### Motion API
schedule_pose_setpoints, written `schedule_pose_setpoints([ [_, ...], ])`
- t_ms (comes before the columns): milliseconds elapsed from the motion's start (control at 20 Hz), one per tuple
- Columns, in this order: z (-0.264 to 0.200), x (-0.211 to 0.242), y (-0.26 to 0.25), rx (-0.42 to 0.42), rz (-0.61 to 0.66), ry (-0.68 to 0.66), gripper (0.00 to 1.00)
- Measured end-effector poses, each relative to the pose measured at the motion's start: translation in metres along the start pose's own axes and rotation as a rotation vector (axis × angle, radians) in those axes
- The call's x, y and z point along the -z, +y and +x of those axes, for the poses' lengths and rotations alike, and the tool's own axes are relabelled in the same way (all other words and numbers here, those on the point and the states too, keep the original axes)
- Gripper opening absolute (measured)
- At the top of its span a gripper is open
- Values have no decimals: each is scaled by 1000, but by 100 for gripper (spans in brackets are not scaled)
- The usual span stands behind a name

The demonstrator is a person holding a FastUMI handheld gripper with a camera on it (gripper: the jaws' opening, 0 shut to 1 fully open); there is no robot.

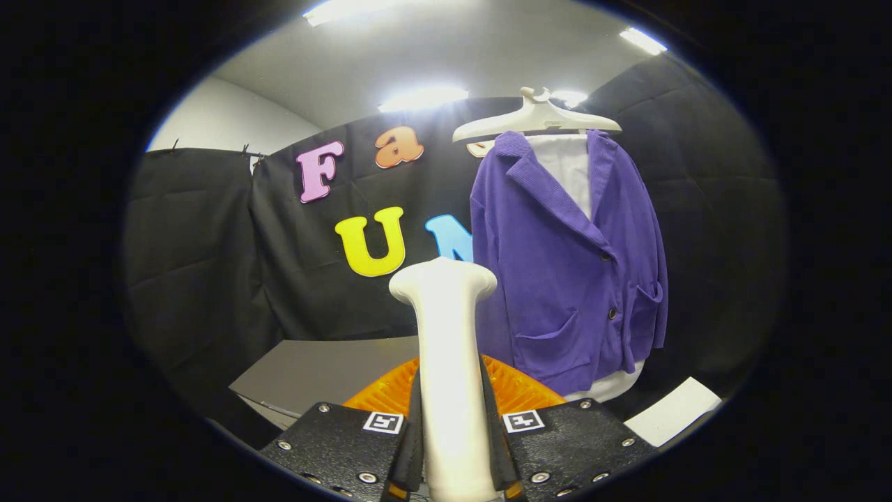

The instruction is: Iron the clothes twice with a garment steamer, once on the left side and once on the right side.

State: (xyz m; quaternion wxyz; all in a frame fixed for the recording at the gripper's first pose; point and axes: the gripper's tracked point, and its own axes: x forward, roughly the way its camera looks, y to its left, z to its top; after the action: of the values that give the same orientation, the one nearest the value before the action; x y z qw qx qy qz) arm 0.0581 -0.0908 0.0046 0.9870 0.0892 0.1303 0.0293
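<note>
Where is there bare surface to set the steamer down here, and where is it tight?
Gripper is shut on the steamer. Bare grey tabletop lies left of the orange stand, before the booth wall. Tight on the right: the purple jacket hangs close beyond the stand, a white sheet beside it.

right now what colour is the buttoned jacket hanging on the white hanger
Purple, over a white inner garment; the gripper view shows the purple buttoned jacket best, beyond the fingers.
</note>
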Motion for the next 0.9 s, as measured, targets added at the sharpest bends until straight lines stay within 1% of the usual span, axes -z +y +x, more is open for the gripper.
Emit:
schedule_pose_setpoints([
  [150, -9, -8, -18, -1, -4, -10, 38],
  [250, -11, -23, -28, 9, 4, -28, 37],
  [500, -4, -82, -49, 71, 19, -128, 37],
  [600, -7, -95, -56, 96, 24, -164, 37],
  [700, 11, -115, -66, 122, 33, -195, 37],
  [900, 43, -135, -78, 168, 35, -231, 37],
])
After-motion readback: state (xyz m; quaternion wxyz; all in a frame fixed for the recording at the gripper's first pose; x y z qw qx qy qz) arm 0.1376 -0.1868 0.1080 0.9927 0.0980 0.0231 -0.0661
